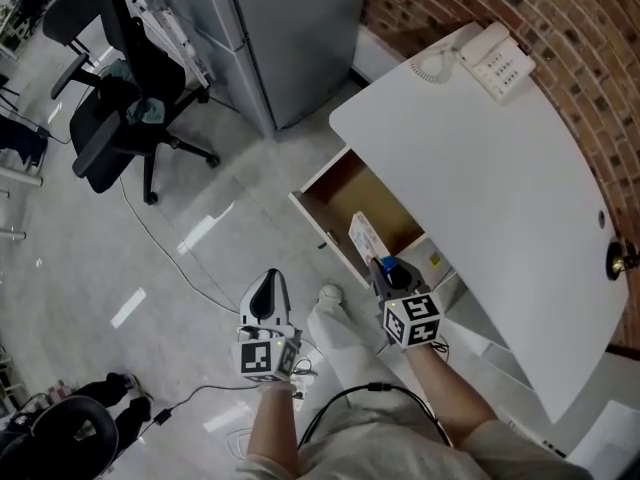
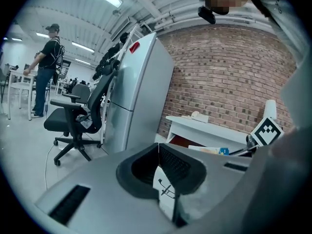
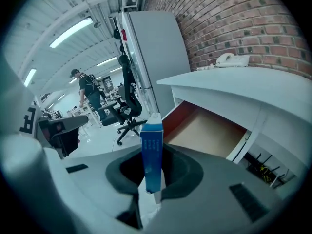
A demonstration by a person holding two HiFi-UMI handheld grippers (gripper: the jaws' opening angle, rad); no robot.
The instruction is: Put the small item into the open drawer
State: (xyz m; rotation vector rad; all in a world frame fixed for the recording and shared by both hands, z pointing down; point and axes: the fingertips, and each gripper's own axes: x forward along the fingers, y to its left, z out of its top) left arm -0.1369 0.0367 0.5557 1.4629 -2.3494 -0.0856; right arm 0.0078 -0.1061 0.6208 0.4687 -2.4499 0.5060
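Observation:
A small box with a blue end (image 1: 367,237) is pinched in my right gripper (image 1: 384,269), just over the front edge of the open drawer (image 1: 345,190) of the white desk (image 1: 480,178). In the right gripper view the blue box (image 3: 151,145) stands upright between the pads of the right gripper (image 3: 152,168), with the wooden drawer floor (image 3: 209,131) ahead and to the right. My left gripper (image 1: 268,286) hangs over the floor left of the drawer. In its own view the left gripper (image 2: 159,165) has its jaws together with nothing between them.
A white telephone (image 1: 488,56) sits at the desk's far end by the brick wall (image 1: 560,18). A grey cabinet (image 1: 290,28) stands beyond the drawer, a black office chair (image 1: 125,128) to the left. A cable (image 1: 180,268) runs over the floor. A person (image 2: 48,67) stands far off.

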